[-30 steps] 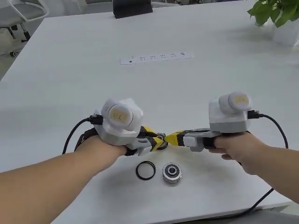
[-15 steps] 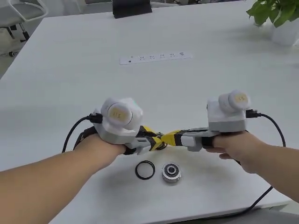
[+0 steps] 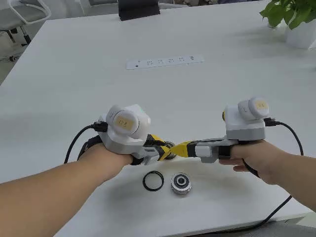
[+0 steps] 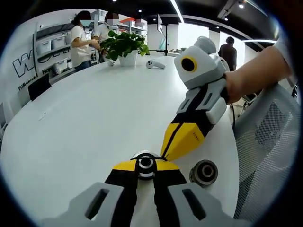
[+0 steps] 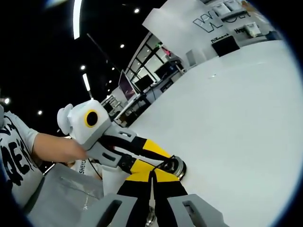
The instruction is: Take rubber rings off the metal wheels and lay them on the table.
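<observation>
My left gripper (image 3: 165, 149) (image 4: 146, 165) is shut on a small metal wheel (image 4: 146, 161) (image 5: 174, 166), held just above the white table (image 3: 69, 74). My right gripper (image 3: 178, 148) (image 5: 151, 174) meets it tip to tip, jaws shut. In the right gripper view a thin black strand of the wheel's rubber ring (image 5: 166, 160) runs from the right tips to the wheel. In the left gripper view the right gripper (image 4: 182, 141) comes in from the right. A loose black rubber ring (image 3: 153, 180) lies on the table below, beside a bare metal wheel (image 3: 181, 182) (image 4: 204, 172).
A white power strip (image 3: 164, 61) lies mid-table, with a potted plant (image 3: 291, 17) at the far right corner and a dark object (image 3: 139, 8) at the far edge. Black cables trail from both grippers. The table's front edge is close under my hands.
The right gripper has drawn slightly to the right, away from the wheel. The left gripper, the loose ring and the bare wheel stay put.
</observation>
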Motion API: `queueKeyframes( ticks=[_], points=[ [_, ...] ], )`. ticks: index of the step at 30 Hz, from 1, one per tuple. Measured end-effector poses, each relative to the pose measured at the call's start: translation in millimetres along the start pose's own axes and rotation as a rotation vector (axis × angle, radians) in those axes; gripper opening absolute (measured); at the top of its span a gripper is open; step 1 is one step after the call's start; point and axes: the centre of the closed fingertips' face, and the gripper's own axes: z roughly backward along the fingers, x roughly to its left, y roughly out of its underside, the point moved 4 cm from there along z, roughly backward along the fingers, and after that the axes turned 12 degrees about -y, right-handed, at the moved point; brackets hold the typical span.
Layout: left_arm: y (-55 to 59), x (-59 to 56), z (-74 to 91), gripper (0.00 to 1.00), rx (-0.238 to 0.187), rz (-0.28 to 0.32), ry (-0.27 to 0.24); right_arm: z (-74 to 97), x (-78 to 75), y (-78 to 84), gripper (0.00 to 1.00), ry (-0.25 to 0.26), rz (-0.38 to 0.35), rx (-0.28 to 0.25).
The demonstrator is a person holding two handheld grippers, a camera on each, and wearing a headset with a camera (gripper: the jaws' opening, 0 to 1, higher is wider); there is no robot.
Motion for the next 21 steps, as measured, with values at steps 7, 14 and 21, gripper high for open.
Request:
queueKeyframes(
  ticks=[7, 14, 21],
  points=[
    [0.4, 0.1, 0.2, 0.07, -0.007, 0.006, -0.006, 4.1, -15.0, 1.2, 0.0, 0.123, 0.128, 0.054],
    [0.1, -0.9, 0.4, 0.07, -0.008, -0.005, -0.014, 5.3, -22.1, -2.7, 0.0, 0.131, 0.137, 0.05],
    [0.0, -1.5, 1.7, 0.11, -0.004, 0.02, 0.01, 4.6, -22.9, -2.5, 0.0, 0.131, 0.134, 0.045]
  ],
)
